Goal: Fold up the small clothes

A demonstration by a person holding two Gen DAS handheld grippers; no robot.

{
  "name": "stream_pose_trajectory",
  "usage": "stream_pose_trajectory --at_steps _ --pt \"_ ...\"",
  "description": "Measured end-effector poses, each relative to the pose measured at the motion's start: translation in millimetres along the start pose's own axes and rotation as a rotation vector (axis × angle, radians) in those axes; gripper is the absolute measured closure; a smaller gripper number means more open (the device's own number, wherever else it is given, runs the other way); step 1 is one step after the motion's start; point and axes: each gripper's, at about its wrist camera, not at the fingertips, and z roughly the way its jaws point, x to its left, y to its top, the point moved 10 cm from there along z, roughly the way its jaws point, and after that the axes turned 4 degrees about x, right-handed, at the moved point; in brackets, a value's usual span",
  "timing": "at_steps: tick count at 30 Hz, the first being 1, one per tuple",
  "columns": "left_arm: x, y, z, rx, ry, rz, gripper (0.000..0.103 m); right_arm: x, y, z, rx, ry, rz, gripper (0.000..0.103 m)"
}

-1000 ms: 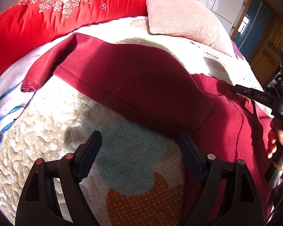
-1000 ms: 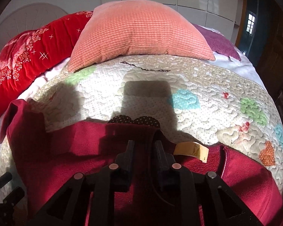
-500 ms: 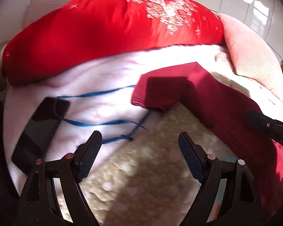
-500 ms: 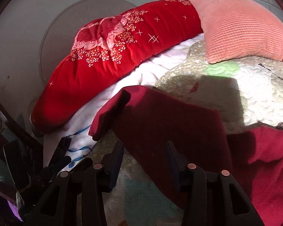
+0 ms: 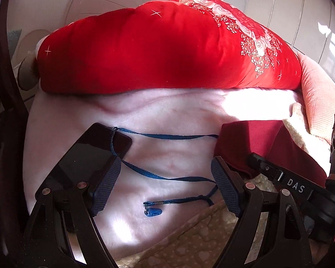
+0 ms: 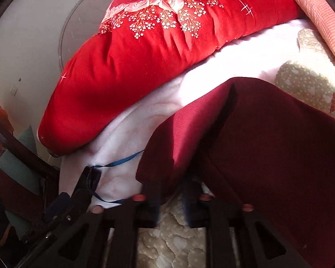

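Note:
A dark red garment (image 6: 268, 134) lies spread on the quilted bed cover; its sleeve end (image 5: 256, 143) shows at the right of the left wrist view. My left gripper (image 5: 167, 187) is open and empty above the white blanket, its right finger just beside the sleeve cuff. My right gripper (image 6: 170, 198) is partly open, its fingers straddling the lower edge of the sleeve (image 6: 178, 147); the cloth hides the fingertips. The right gripper also shows in the left wrist view (image 5: 285, 181), lying against the sleeve.
A big red embroidered quilt (image 5: 156, 51) is piled at the back. A black phone (image 5: 87, 156) with a blue lanyard (image 5: 167, 176) lies on the white blanket (image 5: 156, 111). A pink pillow (image 5: 317, 93) is at the right. The quilted cover (image 6: 174, 243) lies below.
Both grippers have swung left from the garment's body to its sleeve end. The right gripper, shut near the collar a second ago, has opened and closed in on the cuff.

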Motion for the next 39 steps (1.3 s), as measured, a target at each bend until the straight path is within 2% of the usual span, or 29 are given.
stream_pose_trajectory --at_steps 3,7,10,12,15,17,22,25,27,29,30,32,33,34,35,37,39 --pt "-6.3 1.8 -1.3 -0.004 -0.012 0.0 0.02 -2.8 -4.2 -41.3 -0.044 -0.001 -0.039 0.1" --pt "-23.6 -1.3 -11.9 -0.014 -0.098 -0.002 0.02 -21.3 -16.6 -137.2 -0.133 0.036 -0.027 0.1" --pt "-57.9 -11.7 -25.7 -0.008 -0.248 0.042 0.02 -44.8 -31.3 -214.1 -0.213 0.009 -0.01 0.1" --pt "-88.5 -25.3 -36.3 0.015 -0.349 0.108 0.02 -59.0 -43.0 -260.5 -0.27 -0.009 0.009 0.1" --pt "-138.3 -53.8 -53.6 0.076 -0.517 0.215 0.02 -77.6 -59.1 -311.9 -0.338 -0.06 0.027 0.1" --pt "-165.7 -73.2 -63.5 0.109 -0.591 0.275 0.02 -86.5 -71.2 -338.6 -0.377 -0.077 0.043 0.1" --pt "-204.5 -105.1 -73.8 0.073 -0.558 0.448 0.02 -103.8 -111.0 -385.0 -0.422 -0.113 0.067 0.1" --pt "-219.0 -118.9 -75.9 0.079 -0.572 0.497 0.02 -130.0 -149.7 -394.8 -0.367 -0.192 0.085 0.1" --pt "-223.9 -127.3 -73.0 0.085 -0.569 0.529 0.02 -162.3 -178.1 -392.7 -0.297 -0.318 0.107 0.1" --pt "-229.1 -134.0 -67.0 0.083 -0.538 0.565 0.02 -203.7 -205.3 -384.9 -0.198 -0.504 0.123 0.1" --pt "-230.6 -137.3 -62.5 0.087 -0.524 0.58 0.02 -222.5 -217.2 -376.0 -0.139 -0.565 0.13 0.1" --pt "-233.6 -143.1 -54.4 0.099 -0.499 0.599 0.02 -255.2 -243.9 -349.9 0.022 -0.612 0.136 0.099" --pt "-232.8 -145.2 -51.2 0.105 -0.488 0.605 0.02 -269.2 -254.5 -343.2 0.073 -0.63 0.16 0.099" --pt "-231.8 -147.5 -50.2 0.108 -0.48 0.609 0.02 -280.4 -260.2 -346.5 0.079 -0.658 0.18 0.097" --pt "-230.9 -147.7 -49.2 0.111 -0.477 0.61 0.02 -286.4 -260.6 -356.1 0.046 -0.683 0.194 0.091" --pt "-229.3 -145.8 -49.7 0.111 -0.483 0.598 0.02 -283.6 -241.8 -380.4 -0.078 -0.709 0.224 0.062" --pt "-227.9 -143.0 -49.3 0.113 -0.488 0.582 0.02 -262.3 -209.4 -389.3 -0.196 -0.621 0.225 0.058"
